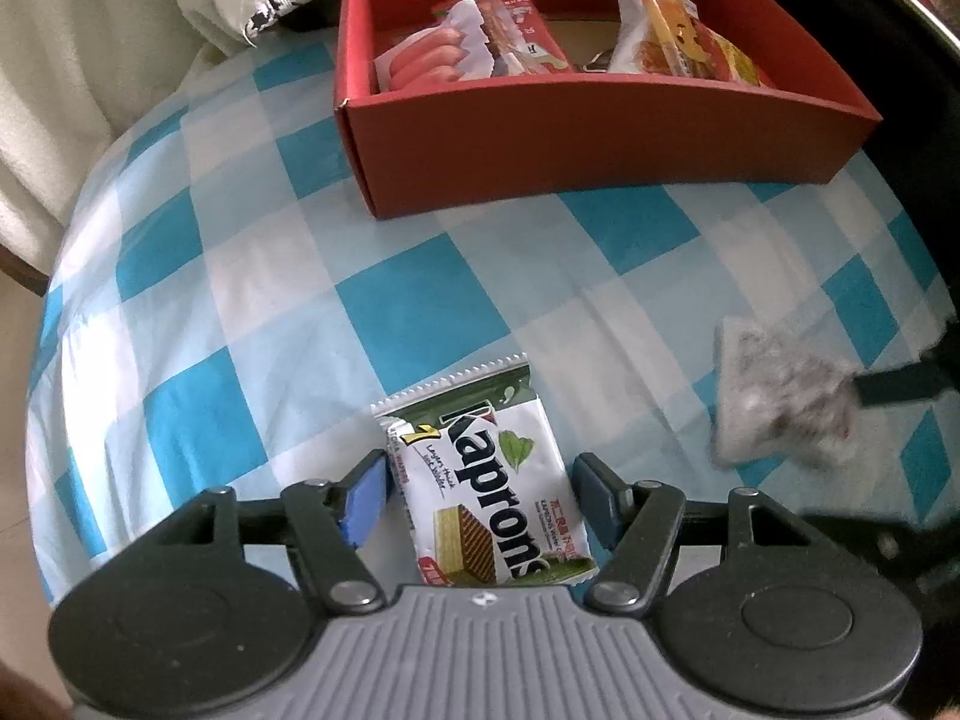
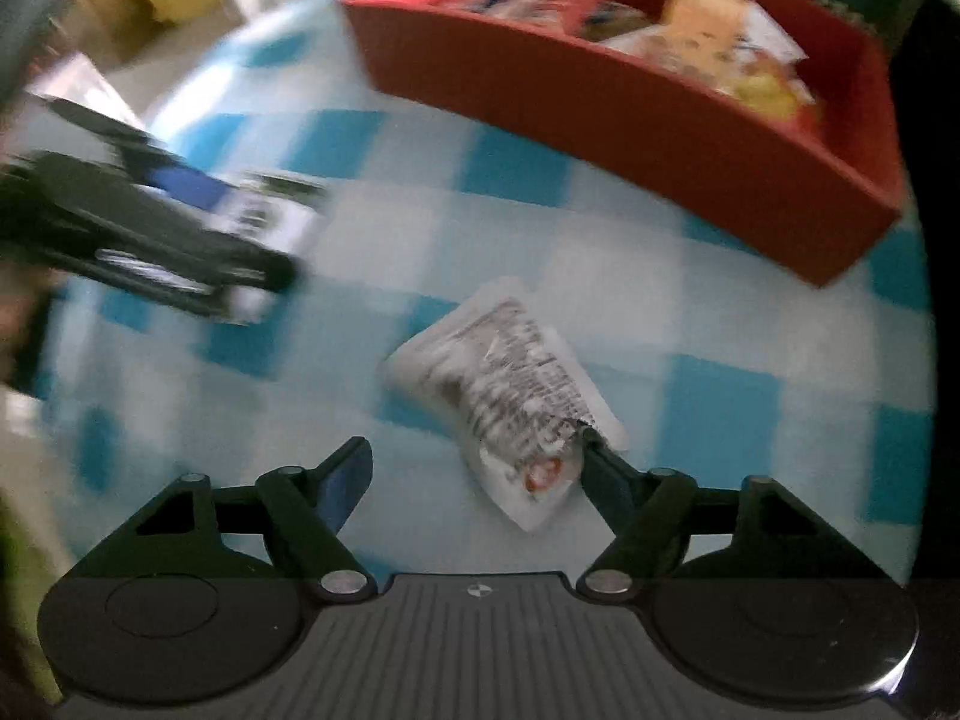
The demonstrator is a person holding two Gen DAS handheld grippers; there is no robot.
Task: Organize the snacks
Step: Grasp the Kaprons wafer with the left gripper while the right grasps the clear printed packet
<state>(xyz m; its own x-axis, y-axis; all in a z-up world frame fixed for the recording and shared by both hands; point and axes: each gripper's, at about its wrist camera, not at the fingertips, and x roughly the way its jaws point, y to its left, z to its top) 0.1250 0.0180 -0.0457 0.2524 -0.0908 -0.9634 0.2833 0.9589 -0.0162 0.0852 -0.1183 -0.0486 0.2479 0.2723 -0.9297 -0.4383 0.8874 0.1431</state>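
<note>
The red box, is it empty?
No, the red box already holds a pack of pink sausages and an orange-and-yellow snack bag, seen in the left wrist view.

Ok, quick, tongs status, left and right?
Left tongs: open, straddling the Kaprons wafer pack, not clamped.
Right tongs: open, white packet between them.

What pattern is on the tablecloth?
The tablecloth is a check of blue, pale blue and white squares, sharpest in the left wrist view.
</note>
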